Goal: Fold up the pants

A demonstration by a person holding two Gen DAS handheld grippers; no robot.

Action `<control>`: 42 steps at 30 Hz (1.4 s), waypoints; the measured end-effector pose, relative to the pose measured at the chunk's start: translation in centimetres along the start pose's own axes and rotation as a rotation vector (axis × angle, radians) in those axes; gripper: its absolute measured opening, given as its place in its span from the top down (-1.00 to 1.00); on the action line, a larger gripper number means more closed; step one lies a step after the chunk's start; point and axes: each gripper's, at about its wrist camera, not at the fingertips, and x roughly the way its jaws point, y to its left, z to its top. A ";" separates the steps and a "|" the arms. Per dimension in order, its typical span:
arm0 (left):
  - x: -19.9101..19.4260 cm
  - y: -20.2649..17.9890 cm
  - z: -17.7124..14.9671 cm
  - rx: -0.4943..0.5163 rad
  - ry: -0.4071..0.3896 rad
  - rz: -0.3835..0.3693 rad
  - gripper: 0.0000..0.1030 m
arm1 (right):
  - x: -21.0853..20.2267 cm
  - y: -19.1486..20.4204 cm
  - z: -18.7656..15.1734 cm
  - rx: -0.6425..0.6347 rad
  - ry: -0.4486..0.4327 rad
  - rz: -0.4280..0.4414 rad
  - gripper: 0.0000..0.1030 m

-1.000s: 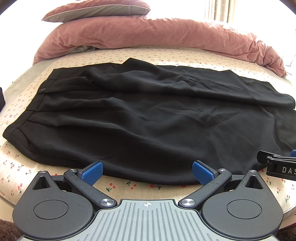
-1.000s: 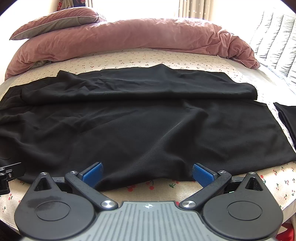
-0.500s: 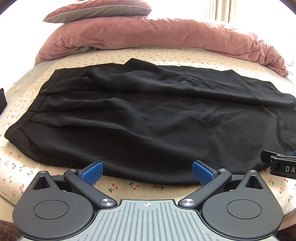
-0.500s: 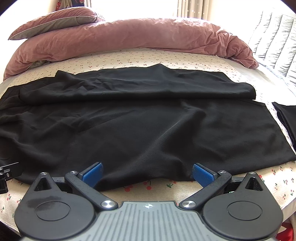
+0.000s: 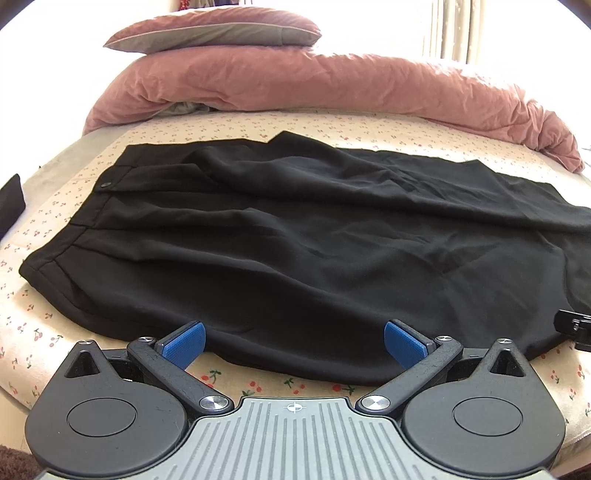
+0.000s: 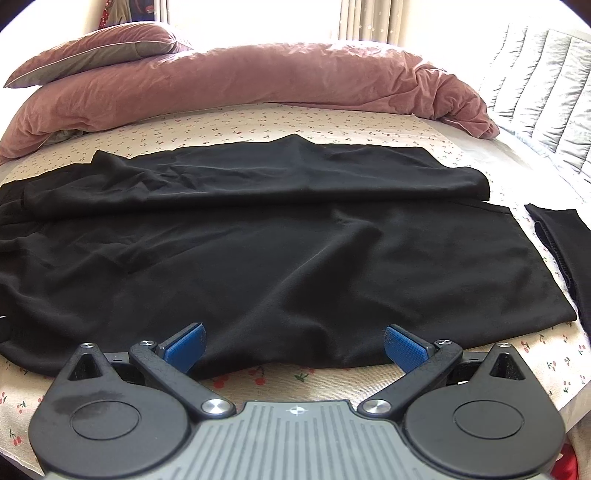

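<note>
Lying flat across the cherry-print bedsheet [image 5: 258, 125], black pants [image 5: 295, 240] (no readable label) face the left gripper [image 5: 294, 341] and right gripper [image 6: 294, 343], both spread wide, holding nothing.

**Two low wrist views, side by side at the bed's near edge**

Each camera sat just behind its own jaws and looked forward across the bed [image 5: 236, 122] toward 12 o'clock, low and close to the near edge. The left wrist view covered the waistband end of the black pants [image 5: 295, 236] at 9 o'clock; the right wrist view covered the hem end of the pants [image 6: 295, 251] at 3 o'clock. Both shared the pants' middle, the pink duvet [image 5: 314, 81] [image 6: 258, 77] and the pillow [image 5: 214, 31] [image 6: 92, 51] beyond.
</note>
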 end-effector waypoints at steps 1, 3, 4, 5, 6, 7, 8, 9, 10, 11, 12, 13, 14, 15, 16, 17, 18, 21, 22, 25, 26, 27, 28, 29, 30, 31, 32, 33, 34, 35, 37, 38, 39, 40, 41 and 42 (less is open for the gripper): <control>0.0 0.5 -0.1 -0.002 -0.024 0.015 -1.00 | 0.0 -0.6 0.0 0.007 -0.009 -0.006 -0.99; 0.0 1.7 -0.3 -0.006 -0.049 0.037 -1.00 | 0.0 -1.8 -0.4 0.016 -0.030 -0.024 -0.99; 0.1 2.4 -0.4 -0.009 -0.051 0.036 -1.00 | 0.0 -2.4 -0.6 0.016 -0.035 -0.037 -0.99; 0.3 3.1 -0.4 -0.013 -0.048 0.034 -1.00 | 0.1 -3.0 -0.8 0.017 -0.032 -0.050 -0.99; 0.6 4.0 -0.5 -0.026 -0.039 0.042 -1.00 | 0.2 -3.8 -1.1 0.023 -0.029 -0.060 -0.99; 0.8 4.9 -0.7 -0.045 -0.031 0.052 -1.00 | 0.3 -4.6 -1.4 0.037 -0.022 -0.067 -0.99; 1.0 5.9 -0.9 -0.070 -0.025 0.061 -1.00 | 0.4 -5.5 -1.7 0.054 -0.011 -0.070 -0.99; 1.2 6.9 -1.0 -0.092 -0.019 0.062 -1.00 | 0.5 -6.4 -1.9 0.076 0.000 -0.069 -0.99; 1.3 7.8 -1.0 -0.108 -0.015 0.061 -1.00 | 0.6 -7.4 -2.0 0.103 0.009 -0.070 -0.99; 1.5 8.9 -1.1 -0.121 -0.007 0.066 -1.00 | 0.7 -8.3 -2.1 0.131 0.016 -0.073 -0.99; 1.6 10.0 -1.1 -0.134 0.000 0.077 -1.00 | 0.9 -9.3 -2.2 0.158 0.019 -0.076 -0.99; 1.7 10.9 -1.2 -0.153 -0.002 0.085 -1.00 | 1.2 -10.2 -2.3 0.185 0.021 -0.082 -1.00; 1.8 12.0 -1.2 -0.178 -0.003 0.094 -1.00 | 1.5 -11.0 -2.5 0.210 0.023 -0.093 -1.00; 1.9 13.3 -1.2 -0.212 -0.003 0.106 -1.00 | 1.8 -11.9 -2.5 0.233 0.024 -0.105 -1.00; 2.0 14.3 -1.2 -0.246 -0.001 0.113 -1.00 | 2.1 -12.6 -2.7 0.255 0.024 -0.116 -1.00; 2.2 15.5 -1.3 -0.287 0.003 0.115 -1.00 | 2.3 -13.3 -2.8 0.275 0.020 -0.125 -1.00; 2.3 16.5 -1.3 -0.323 0.005 0.111 -1.00 | 2.5 -14.0 -2.9 0.292 0.013 -0.130 -1.00; 2.8 19.6 -1.5 -0.423 -0.028 0.078 -1.00 | 2.8 -15.4 -3.0 0.327 -0.003 -0.151 -1.00; 2.8 20.5 -1.6 -0.459 -0.048 0.063 -1.00 | 2.8 -15.8 -3.0 0.346 -0.011 -0.154 -1.00; 3.2 22.6 -1.7 -0.571 -0.093 0.026 -0.97 | 2.8 -17.8 -3.0 0.444 -0.037 -0.113 -1.00; 3.3 23.2 -1.7 -0.606 -0.106 0.022 -0.92 | 2.8 -18.5 -2.9 0.477 -0.045 -0.099 -0.99; 3.4 23.7 -1.7 -0.628 -0.116 0.019 -0.84 | 2.8 -19.1 -2.9 0.507 -0.053 -0.089 -0.99; 3.6 24.2 -1.7 -0.652 -0.124 0.016 -0.78 | 2.8 -19.7 -2.9 0.534 -0.061 -0.084 -0.98; 3.8 24.6 -1.7 -0.671 -0.130 0.016 -0.64 | 2.9 -20.3 -2.9 0.559 -0.068 -0.084 -0.95; 3.9 24.9 -1.7 -0.682 -0.135 0.017 -0.43 | 3.0 -20.8 -2.9 0.580 -0.074 -0.090 -0.92; 4.1 25.1 -1.7 -0.690 -0.137 0.021 -0.32 | 3.1 -21.4 -2.9 0.598 -0.082 -0.095 -0.87; 4.2 25.4 -1.8 -0.698 -0.140 0.024 -0.11 | 3.3 -21.9 -2.9 0.613 -0.088 -0.099 -0.81; 4.3 25.5 -1.8 -0.701 -0.139 0.026 0.10 | 3.3 -22.2 -2.9 0.624 -0.096 -0.106 -0.77; 4.5 25.7 -1.8 -0.703 -0.135 0.032 0.21 | 3.5 -22.5 -2.8 0.628 -0.103 -0.119 -0.68; 4.6 25.7 -1.8 -0.704 -0.132 0.036 0.38 | 3.7 -22.8 -2.7 0.629 -0.110 -0.137 -0.56; 5.0 25.9 -1.7 -0.702 -0.127 0.048 0.59 | 4.1 -23.2 -2.6 0.628 -0.125 -0.182 -0.31; 5.1 25.9 -1.7 -0.694 -0.124 0.057 0.70 | 4.3 -23.3 -2.5 0.621 -0.129 -0.210 -0.03; 5.1 25.9 -1.6 -0.683 -0.122 0.063 0.80 | 4.5 -23.3 -2.4 0.605 -0.131 -0.244 0.18; 5.1 25.8 -1.5 -0.670 -0.116 0.076 0.86 | 4.5 -23.4 -2.3 0.586 -0.132 -0.267 0.73; 5.1 25.8 -1.4 -0.658 -0.110 0.086 0.93 | 4.5 -23.8 -2.3 0.582 -0.138 -0.259 0.94; 5.0 25.8 -1.3 -0.651 -0.110 0.089 0.99 | 4.4 -24.1 -2.3 0.587 -0.140 -0.249 0.94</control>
